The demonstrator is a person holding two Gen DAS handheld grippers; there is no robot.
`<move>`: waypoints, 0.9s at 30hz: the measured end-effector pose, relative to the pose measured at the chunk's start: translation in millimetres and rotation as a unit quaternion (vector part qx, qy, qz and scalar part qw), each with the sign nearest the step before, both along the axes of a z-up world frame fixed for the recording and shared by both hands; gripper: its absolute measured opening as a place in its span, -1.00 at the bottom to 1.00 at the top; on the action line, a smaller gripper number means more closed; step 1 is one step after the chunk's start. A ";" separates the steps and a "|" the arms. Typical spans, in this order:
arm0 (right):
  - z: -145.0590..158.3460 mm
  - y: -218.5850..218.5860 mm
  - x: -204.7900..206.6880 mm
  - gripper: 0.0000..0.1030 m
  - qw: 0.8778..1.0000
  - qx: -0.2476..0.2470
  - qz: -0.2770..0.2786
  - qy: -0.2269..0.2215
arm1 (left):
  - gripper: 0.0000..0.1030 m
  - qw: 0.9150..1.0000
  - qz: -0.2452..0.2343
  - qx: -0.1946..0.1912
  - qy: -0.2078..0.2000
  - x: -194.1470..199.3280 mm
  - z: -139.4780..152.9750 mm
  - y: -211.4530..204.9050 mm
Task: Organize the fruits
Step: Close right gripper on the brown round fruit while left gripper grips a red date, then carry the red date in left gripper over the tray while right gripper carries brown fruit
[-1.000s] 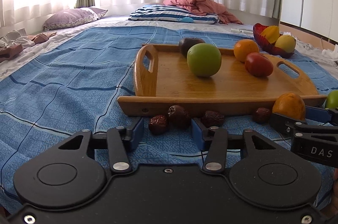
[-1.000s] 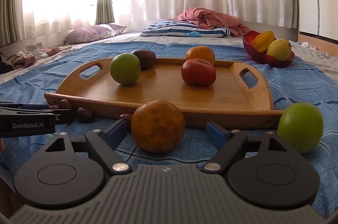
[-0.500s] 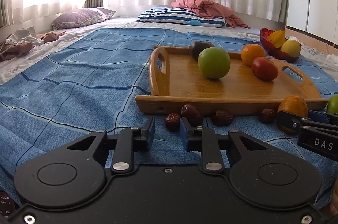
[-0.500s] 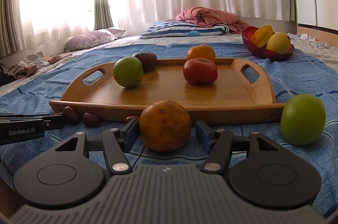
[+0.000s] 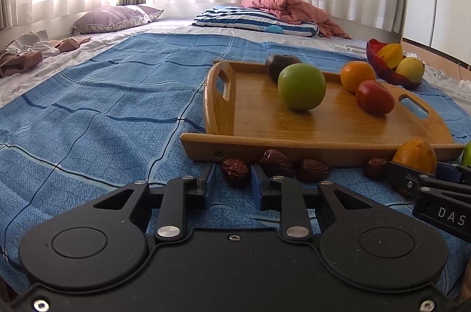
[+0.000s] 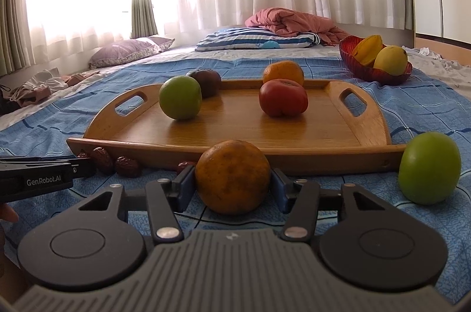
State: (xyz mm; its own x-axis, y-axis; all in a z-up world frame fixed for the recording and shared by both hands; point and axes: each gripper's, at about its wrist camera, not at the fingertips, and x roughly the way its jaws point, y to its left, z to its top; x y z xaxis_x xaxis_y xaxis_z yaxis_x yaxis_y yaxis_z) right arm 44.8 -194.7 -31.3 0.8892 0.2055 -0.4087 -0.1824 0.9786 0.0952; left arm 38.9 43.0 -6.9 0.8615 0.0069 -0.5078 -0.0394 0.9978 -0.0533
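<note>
My left gripper point(image 5: 232, 173) is shut on a wrinkled red date point(image 5: 235, 167) that lies on the blue bedspread just before the wooden tray point(image 5: 265, 117). Three more dates point(image 5: 313, 169) lie along the tray's front edge. My right gripper point(image 6: 232, 179) has its jaws closing, and both blue pads touch the sides of a brownish orange point(image 6: 232, 176) resting on the bedspread. A green apple point(image 6: 429, 167) sits on the bedspread to its right. The tray point(image 6: 294, 132) carries a green apple point(image 6: 180, 97), a dark fruit point(image 6: 207, 81), an orange point(image 6: 283, 71) and a red fruit point(image 6: 283, 97).
A red bowl point(image 6: 374, 67) holding a starfruit and a yellow mango stands at the back right. Behind the tray lie a striped pillow point(image 6: 259, 38) and a pink blanket point(image 6: 294, 20). A purple pillow point(image 6: 129, 51) and crumpled clothes lie at the left.
The left jaws have closed from wide apart onto the leftmost date. The right jaws have closed in until their pads meet the brownish orange. Both hands have hardly moved.
</note>
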 end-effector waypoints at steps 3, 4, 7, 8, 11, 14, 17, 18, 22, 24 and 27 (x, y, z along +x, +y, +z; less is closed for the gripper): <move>0.0 1.2 -0.1 0.14 1.000 -0.003 0.000 -0.001 | -0.58 1.000 0.000 0.000 -0.002 0.8 0.8 -0.5; 0.0 1.0 -0.1 0.14 1.000 -0.003 0.001 0.000 | -0.58 1.000 0.002 0.000 -0.004 0.1 1.4 -0.7; 0.3 1.0 -0.5 0.11 1.000 -0.002 0.000 0.000 | -0.58 1.000 0.007 0.007 -0.010 -2.0 4.2 -2.6; 0.7 1.3 -0.9 0.10 1.000 -0.001 -0.001 0.000 | -0.58 1.000 0.009 0.012 -0.014 -3.4 5.3 -3.4; 1.4 1.4 -2.5 0.09 1.000 0.002 -0.003 -0.001 | -0.59 0.999 0.012 0.022 -0.025 -7.9 9.4 -5.1; 3.5 0.6 -6.1 0.08 1.000 0.007 -0.001 -0.005 | -0.59 0.999 0.010 0.029 -0.033 -9.4 15.1 -6.7; 9.1 0.7 -10.0 0.08 1.000 0.007 0.004 -0.012 | -0.59 0.999 0.009 0.023 -0.038 -9.1 21.1 -7.6; 11.5 0.9 -10.7 0.08 1.000 0.006 0.004 -0.015 | -0.59 0.999 0.008 0.021 -0.041 -9.2 23.9 -8.4; 23.9 -2.1 -10.0 0.08 1.000 0.007 -0.004 -0.029 | -0.59 0.999 -0.009 0.017 -0.050 -4.8 34.5 -14.4; 30.3 -5.7 -6.4 0.08 0.999 0.008 -0.013 -0.034 | -0.59 0.998 -0.022 0.013 -0.053 -0.4 39.8 -19.5; 37.2 -11.6 3.1 0.08 0.999 0.002 -0.031 -0.038 | -0.59 0.997 -0.045 0.004 -0.056 10.0 46.9 -28.7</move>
State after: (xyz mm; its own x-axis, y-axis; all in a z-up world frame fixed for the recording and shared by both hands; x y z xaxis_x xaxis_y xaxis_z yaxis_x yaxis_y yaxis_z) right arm 47.9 -206.4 6.0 0.9285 0.1508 -0.3394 -0.1288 0.9879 0.0866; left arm 48.9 14.3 40.1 0.9099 -0.0700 -0.4089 0.0566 0.9974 -0.0448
